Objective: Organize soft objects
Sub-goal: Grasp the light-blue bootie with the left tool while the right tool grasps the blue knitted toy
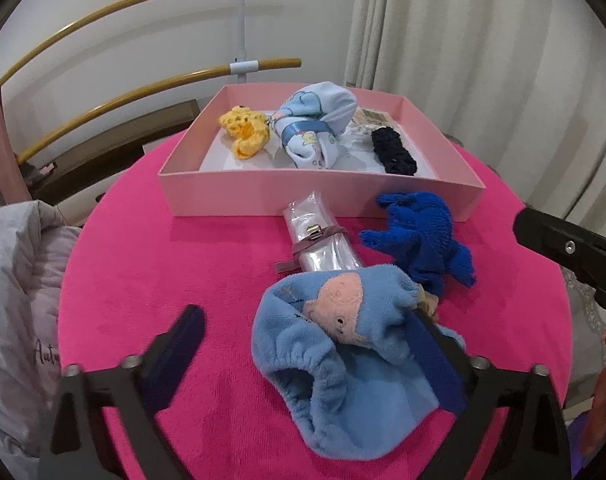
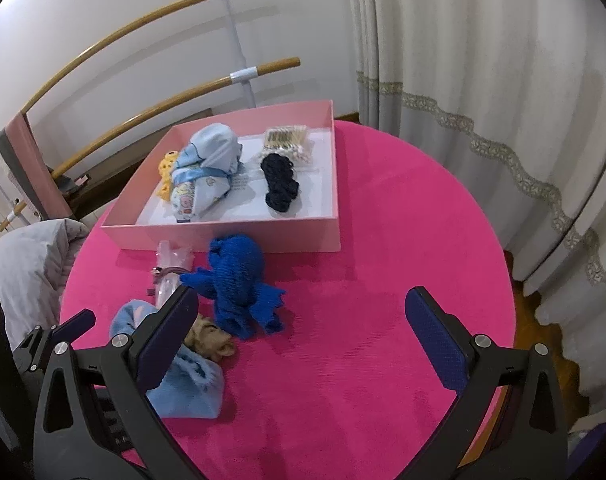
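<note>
Across the round pink bench (image 2: 363, 240), a pink box (image 1: 303, 196) sits at 12 o'clock. It holds a pale blue cloth bundle (image 1: 315, 124) mid-box, a yellow crochet piece (image 1: 245, 128) at the bundle's 9 o'clock and a black crochet strip (image 1: 393, 150) at its 3 o'clock. Light blue plush toy (image 1: 343, 340) lies at 6 o'clock on the bench, with the dark blue knitted toy (image 1: 423, 236) at its 1 o'clock and a clear plastic packet (image 1: 323, 240) at its 12 o'clock. Left claw (image 1: 315, 332): jaws apart, right finger against the plush, left finger clear of it. Right claw (image 2: 303, 320): jaws wide, nothing between them, over bare cloth.
</note>
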Demonstrator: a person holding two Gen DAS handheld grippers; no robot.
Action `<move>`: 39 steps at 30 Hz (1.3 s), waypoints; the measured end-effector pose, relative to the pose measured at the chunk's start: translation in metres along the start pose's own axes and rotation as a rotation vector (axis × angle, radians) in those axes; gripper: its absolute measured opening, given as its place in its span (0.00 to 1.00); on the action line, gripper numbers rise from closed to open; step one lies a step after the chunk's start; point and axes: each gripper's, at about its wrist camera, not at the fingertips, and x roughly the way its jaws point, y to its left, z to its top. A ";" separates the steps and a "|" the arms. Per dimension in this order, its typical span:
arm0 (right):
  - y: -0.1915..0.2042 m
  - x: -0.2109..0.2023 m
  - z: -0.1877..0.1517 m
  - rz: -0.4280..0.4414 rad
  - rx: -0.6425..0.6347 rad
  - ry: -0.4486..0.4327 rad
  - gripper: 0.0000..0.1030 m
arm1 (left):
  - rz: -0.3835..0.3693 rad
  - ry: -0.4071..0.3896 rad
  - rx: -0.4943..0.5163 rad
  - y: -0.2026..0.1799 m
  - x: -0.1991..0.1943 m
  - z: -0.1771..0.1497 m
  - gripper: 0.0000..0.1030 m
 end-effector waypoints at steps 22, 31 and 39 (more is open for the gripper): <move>0.031 0.081 0.009 0.056 -0.081 0.141 0.80 | -0.062 0.021 0.002 0.021 0.007 0.003 0.24; 0.040 0.087 0.001 0.137 -0.112 0.143 0.31 | -0.084 0.006 0.011 0.024 -0.003 0.007 0.15; 0.032 0.083 -0.001 0.140 -0.093 0.146 0.31 | -0.072 0.049 0.032 0.016 0.006 0.001 0.78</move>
